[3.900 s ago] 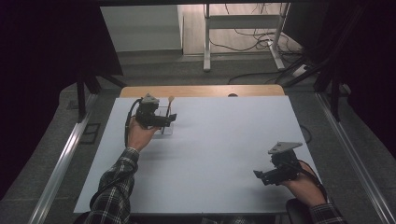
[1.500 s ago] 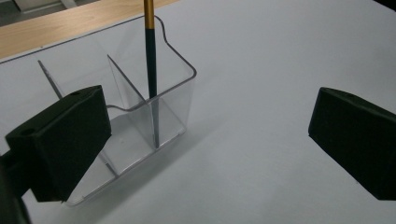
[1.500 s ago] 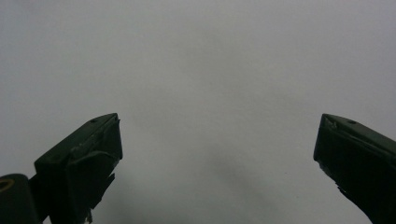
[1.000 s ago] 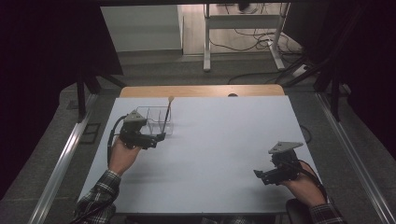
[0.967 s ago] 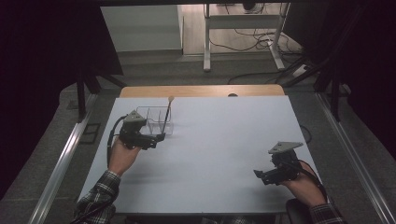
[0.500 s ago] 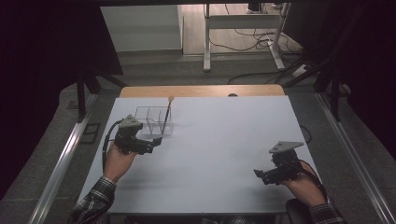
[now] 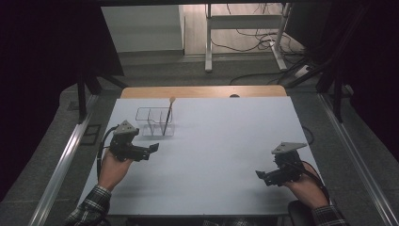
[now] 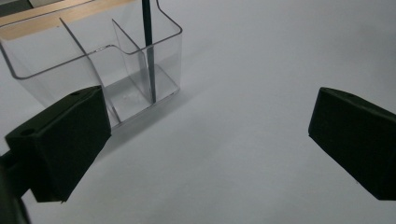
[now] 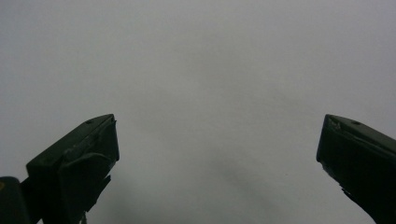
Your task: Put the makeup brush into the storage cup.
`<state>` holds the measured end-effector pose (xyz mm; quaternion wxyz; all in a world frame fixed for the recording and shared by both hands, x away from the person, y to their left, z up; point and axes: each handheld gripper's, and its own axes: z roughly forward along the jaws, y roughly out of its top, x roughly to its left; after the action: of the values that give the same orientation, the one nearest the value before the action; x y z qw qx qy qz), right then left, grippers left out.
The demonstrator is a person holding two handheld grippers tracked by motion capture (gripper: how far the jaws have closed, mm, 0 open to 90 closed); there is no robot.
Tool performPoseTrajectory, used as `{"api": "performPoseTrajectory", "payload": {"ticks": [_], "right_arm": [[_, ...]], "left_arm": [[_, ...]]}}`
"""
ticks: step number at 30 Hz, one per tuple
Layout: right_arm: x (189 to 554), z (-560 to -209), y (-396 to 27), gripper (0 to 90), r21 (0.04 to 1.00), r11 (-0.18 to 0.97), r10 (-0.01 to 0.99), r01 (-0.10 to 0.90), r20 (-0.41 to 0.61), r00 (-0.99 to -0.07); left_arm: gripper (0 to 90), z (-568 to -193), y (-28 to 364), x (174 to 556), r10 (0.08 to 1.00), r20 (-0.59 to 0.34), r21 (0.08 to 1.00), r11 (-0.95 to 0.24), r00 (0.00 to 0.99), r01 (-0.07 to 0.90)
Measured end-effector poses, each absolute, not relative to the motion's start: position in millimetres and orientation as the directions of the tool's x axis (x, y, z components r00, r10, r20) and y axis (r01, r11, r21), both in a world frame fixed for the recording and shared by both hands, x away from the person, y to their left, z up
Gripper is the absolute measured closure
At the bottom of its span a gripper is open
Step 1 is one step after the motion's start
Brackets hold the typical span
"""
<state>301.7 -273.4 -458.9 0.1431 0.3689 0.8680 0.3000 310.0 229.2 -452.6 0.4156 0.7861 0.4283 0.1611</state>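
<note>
Dark surroundings close in on both sides of the high view, with a grey floor, tangled cables and the legs of a metal frame beyond the far edge. At the centre lies the wide white table top [image 7: 221, 155], its far rim a strip of pale wood [image 7: 202, 91]; its near edge is cut off at the bottom of the picture.

Toward the far left of that surface stands a clear plastic organiser box with thin dividers [image 7: 155, 121] — three compartments can be counted in the left gripper view [image 8: 100, 60], though its left end is hidden behind a jaw there. A slim dark stick with a pale rounded tip [image 7: 167, 117] leans upright in the rightmost compartment; the left gripper view cuts off its top, so only the dark shaft [image 8: 149, 56] shows.

Near the box, clear of it and on its near-left side, the left gripper [image 7: 153, 148] is held in a hand with a plaid sleeve, jaws spread wide and holding nothing. Well apart, at the near right, the right gripper [image 7: 259, 175] hovers low over bare table, jaws likewise wide apart and empty — its own view is dim and featureless.
</note>
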Motion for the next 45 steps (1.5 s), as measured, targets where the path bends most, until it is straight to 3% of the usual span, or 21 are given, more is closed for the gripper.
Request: {"api": "performPoseTrajectory", "payload": {"ticks": [45], "right_arm": [[302,-457,-274,0.0,0.641,0.53,0.737,0.554,-0.026,-0.675]], "left_arm": [[0.0,-455,264,259,0.845,-0.104,0.784,-0.255,0.524,0.566]]}}
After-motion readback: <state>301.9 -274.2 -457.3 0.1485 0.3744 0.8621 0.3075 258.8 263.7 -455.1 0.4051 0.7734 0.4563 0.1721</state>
